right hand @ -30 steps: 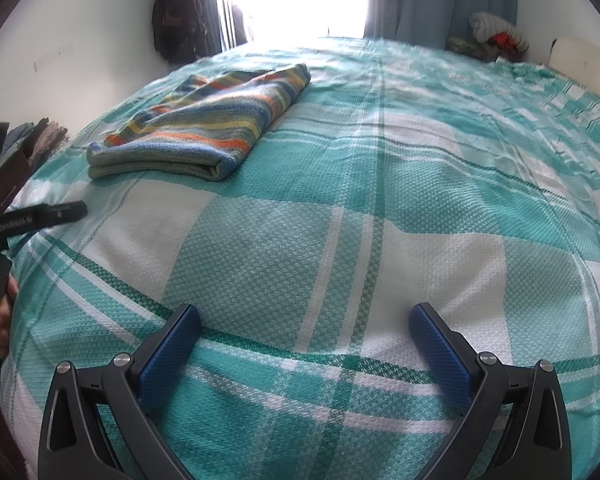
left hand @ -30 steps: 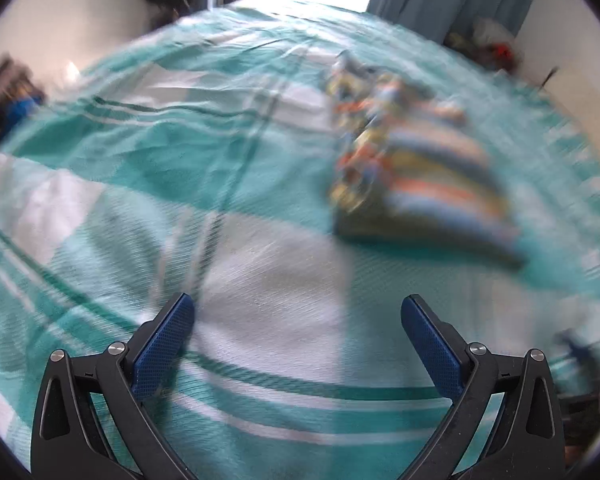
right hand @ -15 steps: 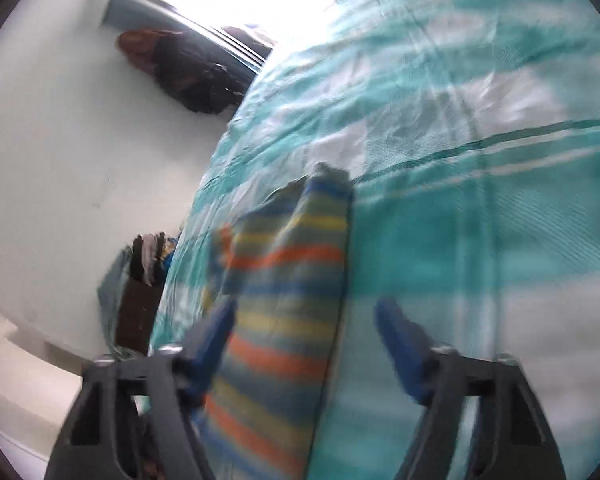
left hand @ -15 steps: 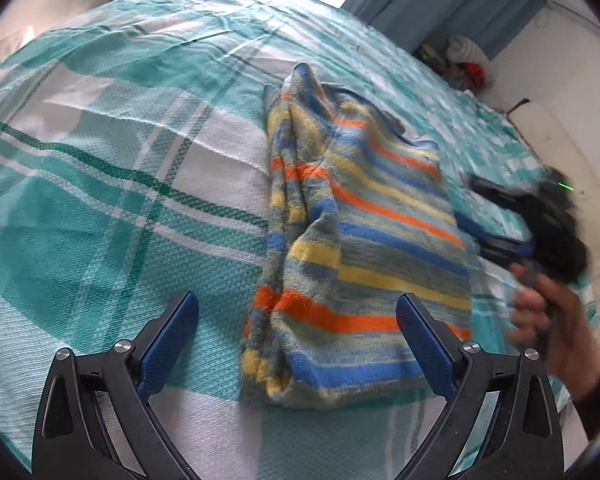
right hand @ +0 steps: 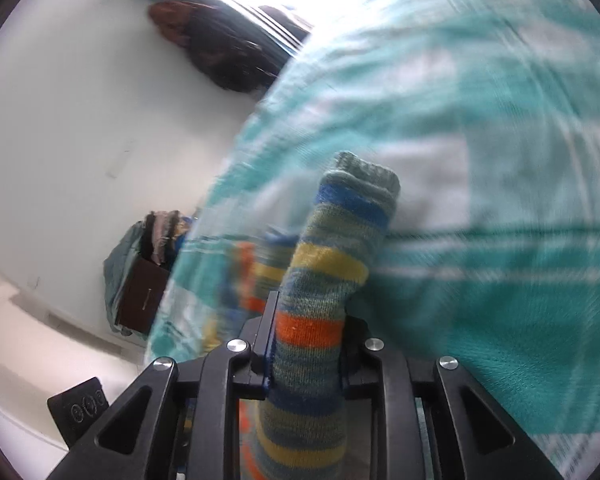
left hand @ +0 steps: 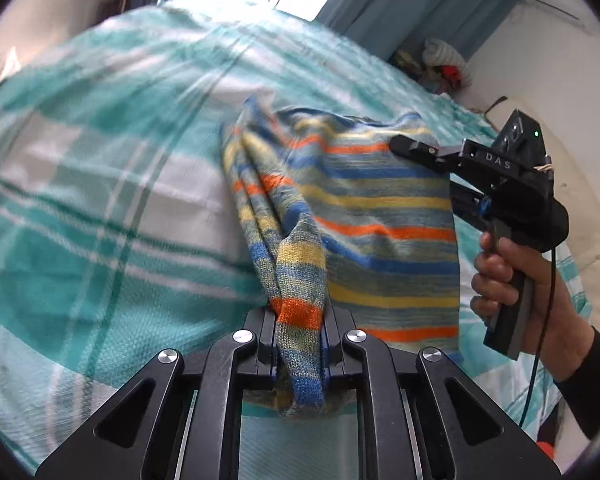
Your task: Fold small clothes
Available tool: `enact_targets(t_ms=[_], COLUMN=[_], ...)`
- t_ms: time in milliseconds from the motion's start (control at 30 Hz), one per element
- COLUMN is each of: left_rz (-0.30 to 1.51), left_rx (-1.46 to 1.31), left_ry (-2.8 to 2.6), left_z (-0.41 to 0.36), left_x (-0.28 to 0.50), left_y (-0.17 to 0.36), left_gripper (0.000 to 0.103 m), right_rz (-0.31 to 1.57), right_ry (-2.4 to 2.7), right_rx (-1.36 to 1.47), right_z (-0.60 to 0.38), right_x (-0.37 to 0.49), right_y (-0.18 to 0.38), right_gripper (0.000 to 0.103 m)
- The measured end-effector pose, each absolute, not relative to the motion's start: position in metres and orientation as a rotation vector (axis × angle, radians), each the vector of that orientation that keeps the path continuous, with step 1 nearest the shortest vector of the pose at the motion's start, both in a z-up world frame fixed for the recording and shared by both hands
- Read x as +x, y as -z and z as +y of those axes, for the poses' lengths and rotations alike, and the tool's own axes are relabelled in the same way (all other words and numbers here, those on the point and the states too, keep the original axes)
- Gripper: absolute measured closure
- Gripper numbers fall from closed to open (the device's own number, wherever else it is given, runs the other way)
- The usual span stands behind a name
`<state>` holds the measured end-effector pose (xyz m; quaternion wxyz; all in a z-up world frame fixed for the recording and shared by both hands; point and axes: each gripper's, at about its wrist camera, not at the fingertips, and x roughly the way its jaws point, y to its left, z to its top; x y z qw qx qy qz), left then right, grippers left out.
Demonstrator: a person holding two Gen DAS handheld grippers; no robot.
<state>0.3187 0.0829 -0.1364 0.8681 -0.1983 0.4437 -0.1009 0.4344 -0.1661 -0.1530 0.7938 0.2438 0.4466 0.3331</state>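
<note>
The left gripper (left hand: 299, 346) is closing its jaws on a bunched edge of the striped sweater (left hand: 380, 224), with the knit pinched between them. The right gripper (right hand: 305, 354) is closing too, clamping a striped fold that sticks up past its jaws. Between the two, the sweater lies partly lifted and rumpled near the edge of the bed (left hand: 112, 184), over the teal checked bedspread. Both grips look set, but no neat fold shows yet; by my reading, the folding itself is just starting and most of it remains.
</note>
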Motion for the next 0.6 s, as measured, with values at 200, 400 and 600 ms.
enact_targets(t_ms=[200,400,600], left_rz=[0.847,1.028,0.941], left_rx=[-0.382,-0.24,-0.137], left_ry=[0.27,0.158,0.028], left_z=[0.079,0.054,0.061], left_x=[0.312,0.329,0.278], left_y=[0.089,0.158,0.139], left_gripper=[0.09,0.046,0.015], right_rz=[0.874,1.032,1.071], right_ry=[-0.756,-0.532,-0.225], right_rx=[0.511,0.454,0.156], right_z=[-0.184,-0.219,-0.266], right_x=[0.414,0.419,0.362], right_y=[0.088,0.124,0.136], right_gripper=[0.08,0.066,0.003])
